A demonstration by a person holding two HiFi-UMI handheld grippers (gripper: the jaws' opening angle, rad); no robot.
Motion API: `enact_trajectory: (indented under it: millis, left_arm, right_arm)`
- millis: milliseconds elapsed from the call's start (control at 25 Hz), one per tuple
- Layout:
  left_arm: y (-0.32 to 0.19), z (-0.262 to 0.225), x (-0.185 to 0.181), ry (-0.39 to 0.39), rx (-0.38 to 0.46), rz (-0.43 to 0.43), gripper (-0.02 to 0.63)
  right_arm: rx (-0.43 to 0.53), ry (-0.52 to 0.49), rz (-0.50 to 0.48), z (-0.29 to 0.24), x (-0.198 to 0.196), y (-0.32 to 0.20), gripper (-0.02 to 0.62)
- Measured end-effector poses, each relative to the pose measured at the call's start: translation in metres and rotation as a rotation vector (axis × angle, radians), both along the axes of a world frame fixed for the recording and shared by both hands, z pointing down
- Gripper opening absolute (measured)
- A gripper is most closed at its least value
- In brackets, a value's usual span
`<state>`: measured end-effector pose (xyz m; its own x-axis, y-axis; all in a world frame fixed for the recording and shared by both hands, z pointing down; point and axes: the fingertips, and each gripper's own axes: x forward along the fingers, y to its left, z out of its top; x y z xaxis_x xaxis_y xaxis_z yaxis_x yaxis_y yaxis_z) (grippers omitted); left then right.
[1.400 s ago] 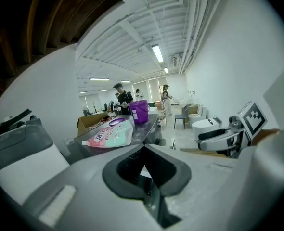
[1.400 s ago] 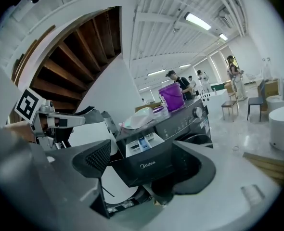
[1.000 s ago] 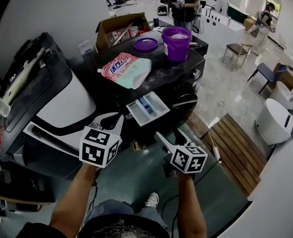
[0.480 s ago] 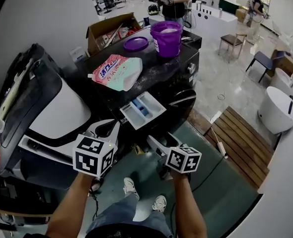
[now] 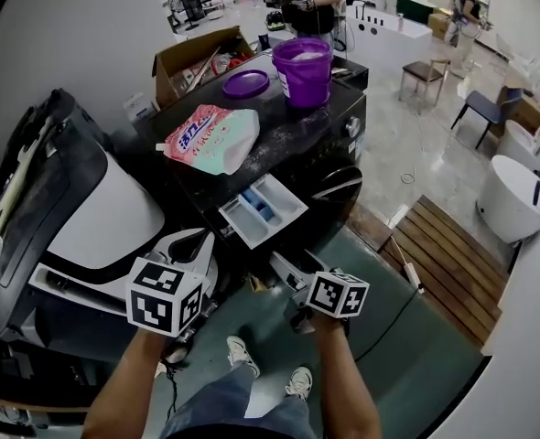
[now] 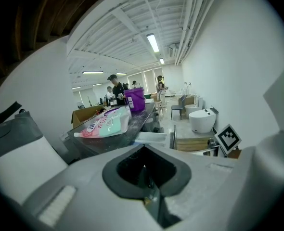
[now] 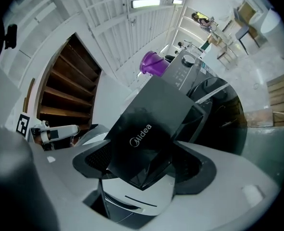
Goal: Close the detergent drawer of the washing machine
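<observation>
Drawer: the white plastic detergent drawer [image 5: 263,210] with a blue insert stands pulled out of the black washing machine [image 5: 293,135], jutting toward 7 o'clock.
Writing: "Midea" on its glossy black front panel [image 7: 149,129]; Chinese characters on the pink-green pouch [image 5: 213,137].
Left tool [image 6: 143,149]: jaws together, empty, at the drawer's 8 o'clock.
Right tool [image 7: 142,150]: jaws spread, with the panel's corner between them.

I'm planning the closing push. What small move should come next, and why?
Probably ease the right gripper forward onto the detergent drawer front: the drawer stands pulled out of the washing machine, and its black front faces the open jaws.
</observation>
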<state>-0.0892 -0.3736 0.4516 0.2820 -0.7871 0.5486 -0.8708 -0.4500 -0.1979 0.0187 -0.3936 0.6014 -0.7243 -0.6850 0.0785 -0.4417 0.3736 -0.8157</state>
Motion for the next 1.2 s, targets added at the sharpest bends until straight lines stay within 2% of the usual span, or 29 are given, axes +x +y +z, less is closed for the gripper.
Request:
enact_trajectory:
  millis: [560, 880, 1200]
  left_arm:
    - [-0.019, 0.007, -0.017, -0.013, -0.01, 0.003, 0.002]
    - [-0.031, 0.009, -0.012, -0.007, -0.01, 0.028, 0.002]
    - [-0.04, 0.006, -0.026, 0.007, -0.005, 0.005, 0.002]
  right_arm:
    - [-0.006, -0.143, -0.037, -0.004, -0.008, -0.012, 0.413]
    - [-0.02, -0.131, -0.027, -0.002, -0.017, -0.019, 0.392]
    - [-0.029, -0.133, -0.027, -0.006, -0.026, -0.03, 0.39]
